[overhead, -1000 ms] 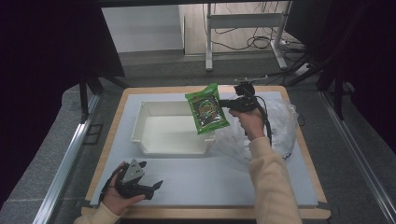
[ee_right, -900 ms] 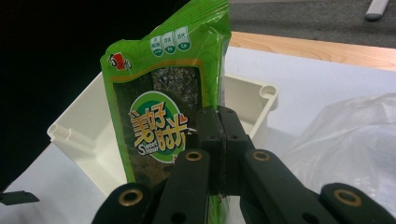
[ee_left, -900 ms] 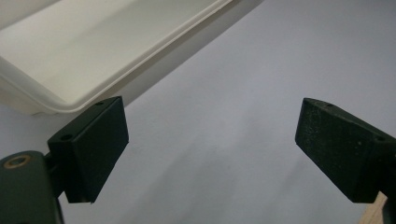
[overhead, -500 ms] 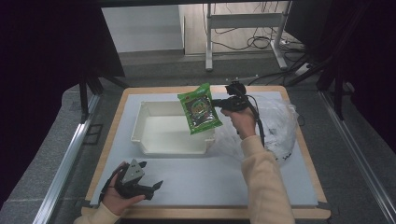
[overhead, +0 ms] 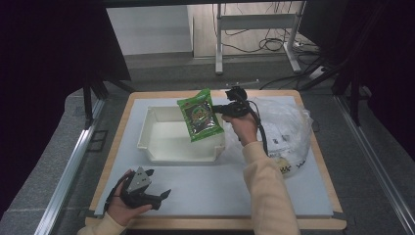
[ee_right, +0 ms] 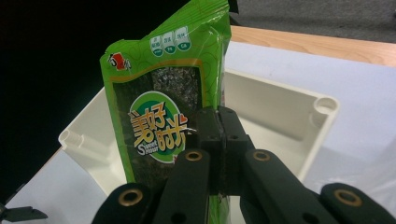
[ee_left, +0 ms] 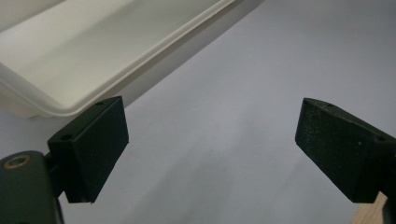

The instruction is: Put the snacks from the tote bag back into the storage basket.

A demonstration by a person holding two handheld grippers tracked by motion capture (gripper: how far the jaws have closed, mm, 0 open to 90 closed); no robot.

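Glossy green plastic packet (ee_right: 163, 116), smooth matt white plastic bin (overhead: 161, 132), crinkly clear plastic bag (overhead: 286, 129).

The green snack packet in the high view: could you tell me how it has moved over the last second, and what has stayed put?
The right gripper, shut on the green packet, carried it leftward over the white tray. The left gripper, open, stayed resting near the table's front edge; tray and clear plastic bag did not move.

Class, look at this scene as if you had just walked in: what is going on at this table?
A person works with a hand-held gripper in each hand. The right hand-held gripper is clamped on the edge of a green snack packet, holding it in the air above the white tray. The left hand-held gripper rests open near the table's front edge, holding nothing. A clear plastic bag lies to the right of the tray.
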